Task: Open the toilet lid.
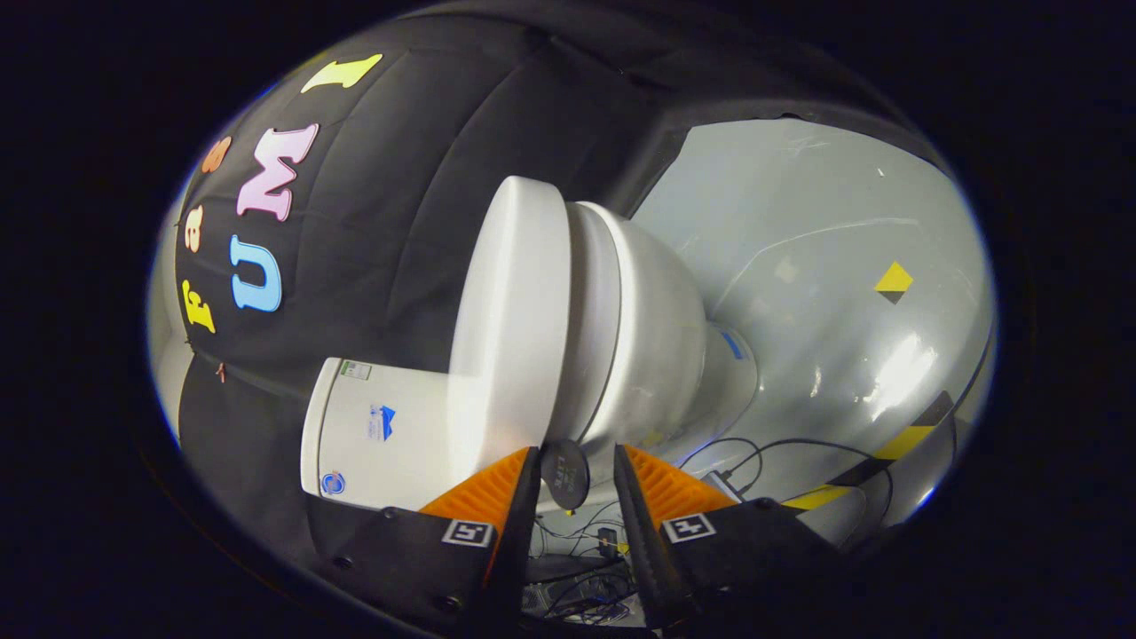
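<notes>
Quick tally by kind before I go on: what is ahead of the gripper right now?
White ceramic toilet, its white plastic lid closed: 1
White toilet tank: 1
Round dark disc between the open gripper fingers: 1
Yellow-and-black diamond floor marker: 1
Total: 4

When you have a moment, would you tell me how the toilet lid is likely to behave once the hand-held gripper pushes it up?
The toilet lid looks like thick, rigid white plastic, so it should swing as one stiff piece rather than flex. Its glossy surface may let the fingers slip. The hand-held gripper is open, with the lid's edge just ahead of the fingers.
</notes>
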A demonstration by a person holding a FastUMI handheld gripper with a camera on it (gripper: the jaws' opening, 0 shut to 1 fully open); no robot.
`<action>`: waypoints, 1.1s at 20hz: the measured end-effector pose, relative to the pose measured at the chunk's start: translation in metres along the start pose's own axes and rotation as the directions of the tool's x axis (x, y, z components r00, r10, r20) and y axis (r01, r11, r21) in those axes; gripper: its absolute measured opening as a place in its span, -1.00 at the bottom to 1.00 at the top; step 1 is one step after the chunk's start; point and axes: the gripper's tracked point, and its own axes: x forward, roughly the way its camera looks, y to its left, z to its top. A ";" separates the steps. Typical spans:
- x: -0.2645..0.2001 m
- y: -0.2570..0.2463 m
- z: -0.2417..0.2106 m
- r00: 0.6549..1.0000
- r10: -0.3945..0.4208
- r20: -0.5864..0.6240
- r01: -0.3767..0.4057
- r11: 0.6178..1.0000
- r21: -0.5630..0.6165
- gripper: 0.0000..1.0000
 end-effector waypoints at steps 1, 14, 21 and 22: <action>0.009 0.000 0.001 1.000 0.002 0.001 -0.002 1.000 0.000 0.08; -0.009 0.024 0.005 0.999 -0.032 0.027 0.033 0.999 -0.042 -0.71; -0.030 0.075 0.011 0.994 -0.054 0.090 0.064 0.992 -0.110 -0.71; -0.033 0.084 0.012 0.993 -0.063 0.103 0.076 0.989 -0.128 -0.71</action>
